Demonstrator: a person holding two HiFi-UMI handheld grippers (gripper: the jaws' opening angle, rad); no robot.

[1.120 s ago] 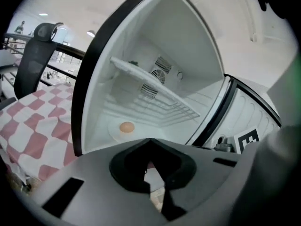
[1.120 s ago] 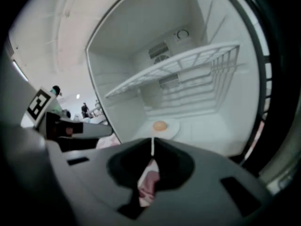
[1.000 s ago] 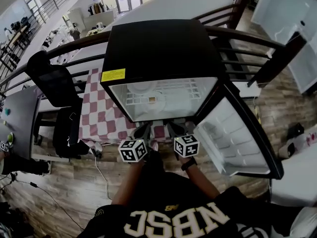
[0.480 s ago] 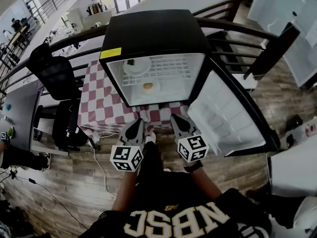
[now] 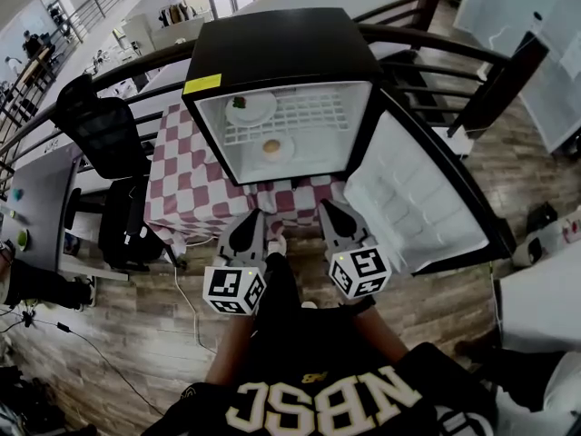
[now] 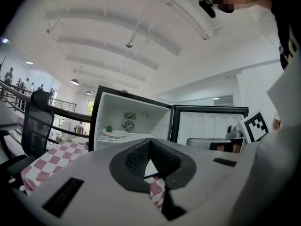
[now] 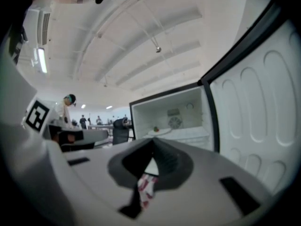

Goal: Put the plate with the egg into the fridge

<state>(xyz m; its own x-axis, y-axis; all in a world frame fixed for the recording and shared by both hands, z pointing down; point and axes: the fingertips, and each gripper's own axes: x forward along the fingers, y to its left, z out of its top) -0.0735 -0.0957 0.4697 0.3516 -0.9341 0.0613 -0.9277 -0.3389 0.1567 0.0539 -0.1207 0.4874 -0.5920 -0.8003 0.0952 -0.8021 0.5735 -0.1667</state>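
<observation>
The black fridge (image 5: 281,57) stands open on a checked tablecloth (image 5: 186,198), its door (image 5: 427,198) swung out to the right. A white plate with the egg (image 5: 272,147) lies in the fridge's lower part, in front of the wire shelf (image 5: 313,121). A second plate (image 5: 251,107) with a small green and red item rests on that shelf. My left gripper (image 5: 250,230) and right gripper (image 5: 334,225) are held side by side in front of the fridge, apart from it. Both are shut and empty. In the left gripper view the shelf plate (image 6: 114,132) shows, and the egg plate is hidden.
A black office chair (image 5: 100,134) stands left of the table, with a dark railing (image 5: 436,48) behind the fridge. The open door takes up the room at the right. The floor is wood, with a cable (image 5: 186,312) on it. People stand far off (image 7: 70,107).
Both grippers have drawn back from the fridge opening toward the person. The head view has pulled back, so the egg plate inside the fridge now shows clearly.
</observation>
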